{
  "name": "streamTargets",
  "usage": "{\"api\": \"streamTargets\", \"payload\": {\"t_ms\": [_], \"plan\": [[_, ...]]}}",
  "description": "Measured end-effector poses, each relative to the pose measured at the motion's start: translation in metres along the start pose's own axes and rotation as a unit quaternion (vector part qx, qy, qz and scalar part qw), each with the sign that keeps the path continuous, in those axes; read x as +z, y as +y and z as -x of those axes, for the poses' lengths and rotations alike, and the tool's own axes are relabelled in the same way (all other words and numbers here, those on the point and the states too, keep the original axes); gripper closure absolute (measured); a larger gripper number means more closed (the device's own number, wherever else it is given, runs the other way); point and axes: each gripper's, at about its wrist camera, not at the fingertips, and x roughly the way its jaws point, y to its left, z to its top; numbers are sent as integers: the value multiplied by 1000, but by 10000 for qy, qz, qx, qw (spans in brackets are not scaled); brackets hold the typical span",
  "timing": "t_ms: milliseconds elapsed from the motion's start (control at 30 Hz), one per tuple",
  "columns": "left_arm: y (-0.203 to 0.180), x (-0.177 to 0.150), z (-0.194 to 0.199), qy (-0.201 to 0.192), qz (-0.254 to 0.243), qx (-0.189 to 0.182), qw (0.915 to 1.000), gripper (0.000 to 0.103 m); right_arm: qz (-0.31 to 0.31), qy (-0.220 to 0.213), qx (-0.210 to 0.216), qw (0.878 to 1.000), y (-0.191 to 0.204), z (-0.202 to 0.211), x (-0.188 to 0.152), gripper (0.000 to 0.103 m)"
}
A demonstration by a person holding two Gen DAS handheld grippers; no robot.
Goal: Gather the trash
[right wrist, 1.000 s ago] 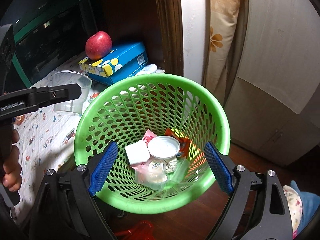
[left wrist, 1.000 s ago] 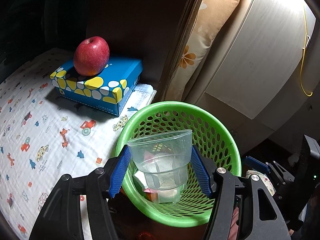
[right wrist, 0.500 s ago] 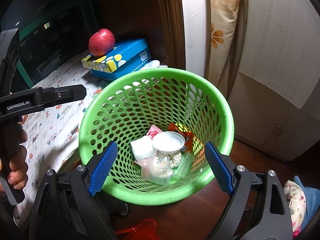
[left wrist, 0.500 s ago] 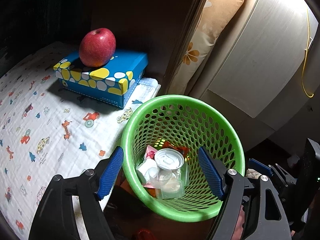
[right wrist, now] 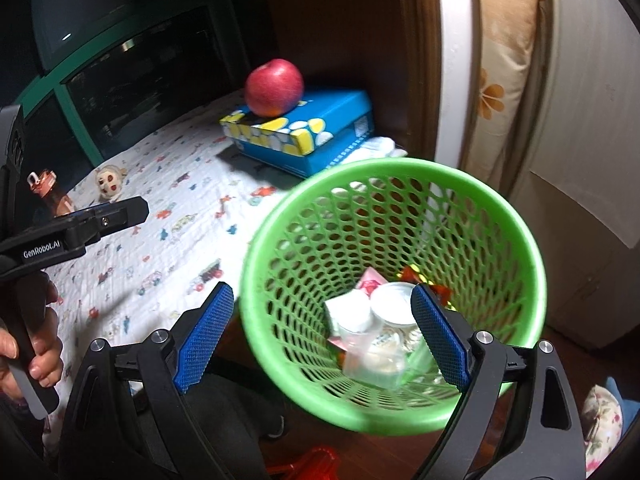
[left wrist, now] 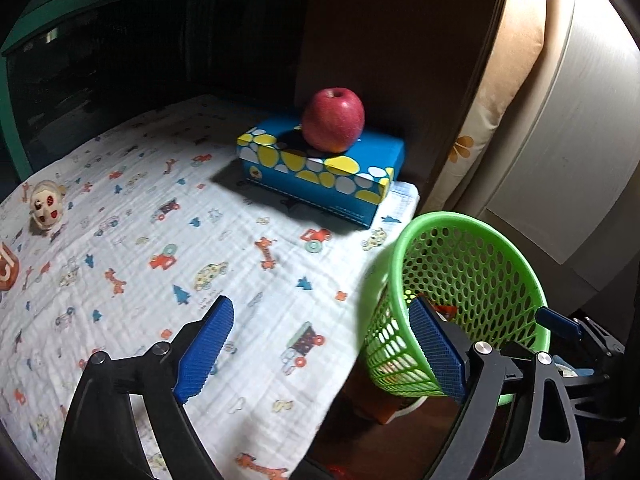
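Both tongs were seen spread wide, nothing gripped between the blue pads. The left tongs [left wrist: 320,354] were held over the printed cloth [left wrist: 132,248], pointed toward the box [left wrist: 320,172] with an apple [left wrist: 333,119] on top. The right tongs [right wrist: 322,334] were held at the green basket [right wrist: 394,292], one pad inside the rim, the other outside; contact with the rim could not be told.

Trash [right wrist: 372,332] was noted at the bottom of the basket: a white lid, wrappers, clear plastic. The basket stood off the cloth's edge, just beside the left tongs' right pad in the left view.

Step judged: between pickups, a search for the next piece. On the cloth, a small round toy [left wrist: 46,208] and a bottle [right wrist: 50,194] were seen at the far left; whether either counts as trash could not be told. Next move judged: a candidate to be picked out, the left tongs brought over it and closed, then carried to the basket. The apple and box were judged not trash.
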Motion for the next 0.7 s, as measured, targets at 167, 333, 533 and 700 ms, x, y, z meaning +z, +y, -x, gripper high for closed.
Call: {"api": "streamTargets", "payload": {"t_ms": [167,333,533,700], "plan": [[32,-10,22,-216,169,399,9988,9,210,-46,161,9996,29,-2,6,13],[58,-24,48,-413,255,833,9953,8,373,-97,316,9988,54,-3,10,12],[81,-38,72,-541,436,1149,9909,7,567,-138,529,9969,84,-6,12,12],[99,-51,87,-615,562,1424,9863,7,750,-174,698,9946,109,-8,14,12]]}}
